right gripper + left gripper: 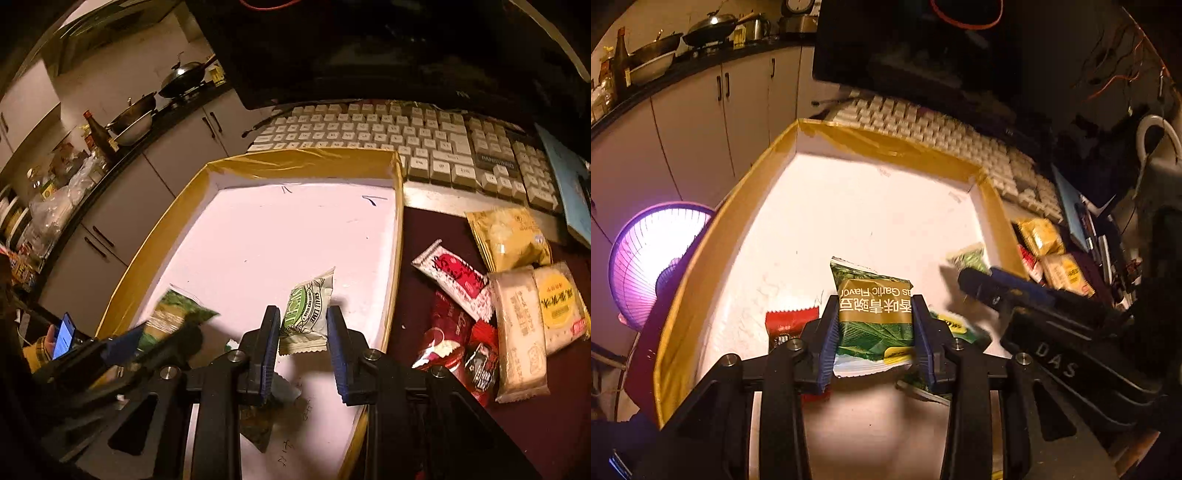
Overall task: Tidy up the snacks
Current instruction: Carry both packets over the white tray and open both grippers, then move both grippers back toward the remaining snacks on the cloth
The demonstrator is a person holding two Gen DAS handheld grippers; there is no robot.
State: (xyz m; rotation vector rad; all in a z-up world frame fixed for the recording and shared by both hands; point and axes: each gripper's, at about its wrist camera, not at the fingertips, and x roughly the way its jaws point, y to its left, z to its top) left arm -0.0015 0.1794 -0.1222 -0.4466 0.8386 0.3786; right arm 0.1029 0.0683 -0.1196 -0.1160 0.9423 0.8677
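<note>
My left gripper (875, 332) is shut on a green garlic-flavour pea packet (873, 314) and holds it over the near part of a white tray with a gold taped rim (886, 147). A red packet (786, 323) and more green packets (955, 326) lie in the tray under it. My right gripper (303, 343) is shut on a small white-and-green lime candy packet (308, 310) above the same tray (295, 157). Each gripper shows in the other's view: the right one (975, 277) and the left one (166, 332) with its packet.
Several loose snack packets (513, 295) lie on the dark red table right of the tray. A beige keyboard (406, 136) and a dark monitor (369, 48) stand behind it. A lit fan (653, 258) and kitchen cabinets are to the left.
</note>
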